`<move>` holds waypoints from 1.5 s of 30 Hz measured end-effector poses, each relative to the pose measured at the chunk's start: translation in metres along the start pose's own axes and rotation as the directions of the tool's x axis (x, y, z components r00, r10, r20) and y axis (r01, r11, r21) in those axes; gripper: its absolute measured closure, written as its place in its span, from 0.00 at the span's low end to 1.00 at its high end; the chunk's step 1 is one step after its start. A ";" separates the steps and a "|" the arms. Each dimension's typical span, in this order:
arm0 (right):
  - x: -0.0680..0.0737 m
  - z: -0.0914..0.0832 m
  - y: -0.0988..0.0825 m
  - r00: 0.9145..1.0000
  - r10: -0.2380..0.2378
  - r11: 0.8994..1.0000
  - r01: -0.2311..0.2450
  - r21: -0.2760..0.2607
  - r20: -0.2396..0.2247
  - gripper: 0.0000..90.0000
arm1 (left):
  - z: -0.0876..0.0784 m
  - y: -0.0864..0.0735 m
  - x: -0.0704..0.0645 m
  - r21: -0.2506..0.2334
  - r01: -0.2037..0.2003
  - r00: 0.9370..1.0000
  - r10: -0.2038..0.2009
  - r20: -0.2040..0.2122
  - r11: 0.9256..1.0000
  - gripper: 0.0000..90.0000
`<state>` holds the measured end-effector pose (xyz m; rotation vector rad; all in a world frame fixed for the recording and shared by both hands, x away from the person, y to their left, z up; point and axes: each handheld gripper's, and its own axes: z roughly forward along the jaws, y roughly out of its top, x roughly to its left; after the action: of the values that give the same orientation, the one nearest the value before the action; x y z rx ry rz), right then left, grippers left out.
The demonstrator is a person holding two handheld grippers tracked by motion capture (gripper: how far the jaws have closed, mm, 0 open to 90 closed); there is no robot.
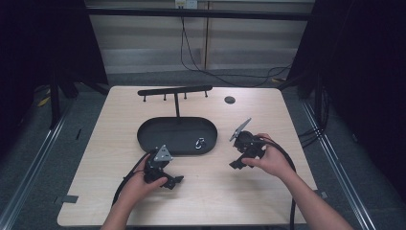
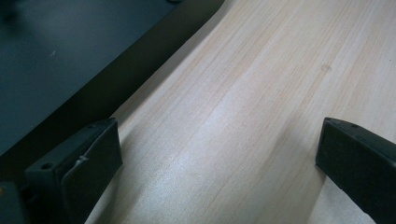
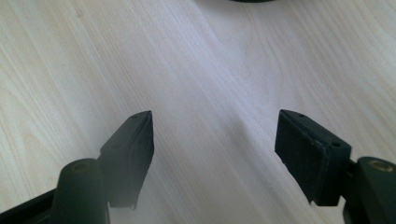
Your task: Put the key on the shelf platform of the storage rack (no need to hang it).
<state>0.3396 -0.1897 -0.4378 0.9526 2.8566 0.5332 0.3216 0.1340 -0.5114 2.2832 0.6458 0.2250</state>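
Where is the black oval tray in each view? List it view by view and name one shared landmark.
High view: the tray sits near the middle of the picture.
Left gripper view: its dark floor and rim take up the upper left corner.
Right gripper view: a dark sliver at the top edge, probably its rim.
Shared landmark: the pale wooden table with its grain, bordering the tray in all three.

A pale wooden table (image 1: 143, 110) stands at the centre of a dim room on a grey floor (image 1: 72, 143). At twelve o'clock a light panelled wall (image 1: 143, 38) runs behind it, with a black cable (image 1: 191, 64) drooping down it to the floor. Dark curtains (image 1: 38, 43) close in at nine and three o'clock. Metal rails (image 1: 33, 158) flank the table on both sides.
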 end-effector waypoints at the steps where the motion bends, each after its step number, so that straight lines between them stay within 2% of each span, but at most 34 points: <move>1: 0.000 0.000 -0.002 1.000 0.002 1.000 -0.002 -0.001 -0.001 0.32 | 0.000 0.000 0.000 0.000 0.000 1.000 0.000 0.000 1.000 0.00; 19: -0.006 0.002 -0.032 0.999 0.043 0.999 -0.043 0.012 0.016 0.31 | 0.000 0.000 0.000 -0.001 0.001 1.000 -0.001 0.000 1.000 0.00; 23: -0.008 0.004 -0.037 0.999 0.037 0.999 -0.037 0.015 0.024 0.31 | 0.000 0.000 0.000 -0.001 0.001 1.000 -0.001 0.000 1.000 0.00; 25: -0.007 0.005 -0.040 0.998 0.059 0.998 -0.059 0.022 0.015 0.31 | 0.000 0.000 0.000 -0.001 0.001 1.000 -0.001 0.000 1.000 0.00; 28: -0.007 0.007 -0.044 0.998 0.067 0.998 -0.067 0.022 0.014 0.31 | 0.000 0.000 0.000 -0.001 0.001 1.000 -0.001 0.000 1.000 0.00; 41: -0.009 0.010 -0.057 0.996 0.080 0.996 -0.080 0.025 0.028 0.29 | 0.000 0.000 0.000 0.000 0.000 1.000 0.000 0.000 1.000 0.00; 45: -0.009 0.011 -0.060 0.997 0.071 0.997 -0.072 0.020 0.032 0.29 | 0.000 0.000 0.000 -0.001 0.001 1.000 -0.001 0.000 1.000 0.00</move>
<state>0.3149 -0.2369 -0.4699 1.0605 2.8152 0.4903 0.3216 0.1340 -0.5113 2.2824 0.6466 0.2251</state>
